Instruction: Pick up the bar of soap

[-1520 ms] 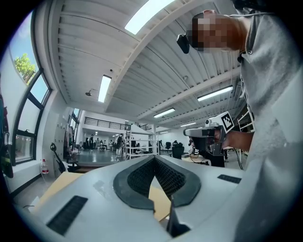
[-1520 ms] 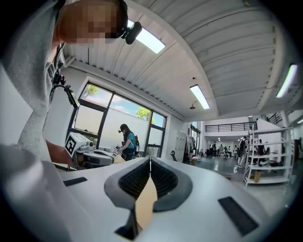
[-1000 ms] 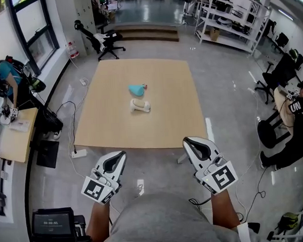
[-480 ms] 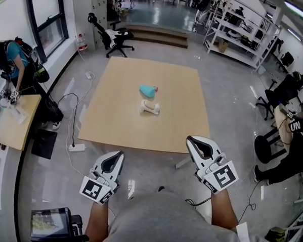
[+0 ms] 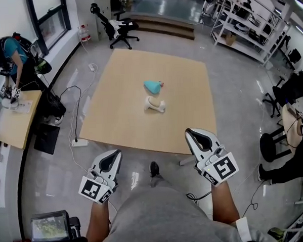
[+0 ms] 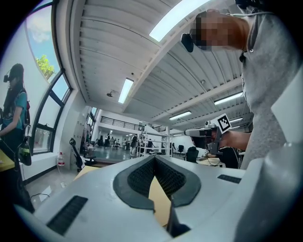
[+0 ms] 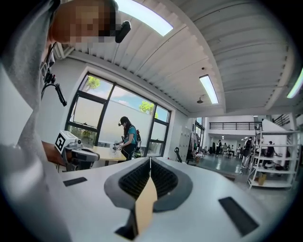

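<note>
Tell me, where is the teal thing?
In the head view, the teal thing lies near the middle of the tan table, just beyond the cream object.

table (image 5: 116, 120) centre: far item (image 5: 152, 86) just behind near item (image 5: 154, 104) | office chair (image 5: 117, 29) beyond

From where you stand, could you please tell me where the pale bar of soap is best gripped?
Probably across its short width, from above on the near side: the soap lies flat on the table, lengthwise left to right, with a teal thing close behind it.
</note>
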Available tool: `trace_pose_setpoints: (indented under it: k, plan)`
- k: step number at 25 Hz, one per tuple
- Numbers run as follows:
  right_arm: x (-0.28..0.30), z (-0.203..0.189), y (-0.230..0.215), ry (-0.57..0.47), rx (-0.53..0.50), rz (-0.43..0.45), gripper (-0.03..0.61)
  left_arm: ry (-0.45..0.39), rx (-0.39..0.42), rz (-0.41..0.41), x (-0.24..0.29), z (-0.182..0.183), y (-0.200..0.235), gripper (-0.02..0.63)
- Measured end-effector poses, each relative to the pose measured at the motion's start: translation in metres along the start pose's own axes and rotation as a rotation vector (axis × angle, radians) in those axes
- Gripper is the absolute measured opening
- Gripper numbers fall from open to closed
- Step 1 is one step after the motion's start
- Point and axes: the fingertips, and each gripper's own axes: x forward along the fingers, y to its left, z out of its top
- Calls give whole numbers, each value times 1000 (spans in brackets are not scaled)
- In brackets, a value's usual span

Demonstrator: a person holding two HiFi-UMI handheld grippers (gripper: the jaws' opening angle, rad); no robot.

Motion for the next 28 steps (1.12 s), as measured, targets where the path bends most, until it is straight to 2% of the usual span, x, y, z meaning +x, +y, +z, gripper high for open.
trace_pose_setpoints:
  k: [6, 10, 16, 28]
  plan:
    - [72, -7, -46, -35, 32, 72, 8, 41, 5, 72, 40, -9, 49, 5]
    - [115, -25, -79, -21, 49, 113, 8, 51, 0, 97, 78, -17, 78, 5]
    - [173, -32, -143, -3, 79, 163, 8, 87, -12, 127, 147, -14, 116, 6]
    - [233, -81, -220, -1, 156, 257, 8, 162, 21, 148, 242, -31, 133, 5]
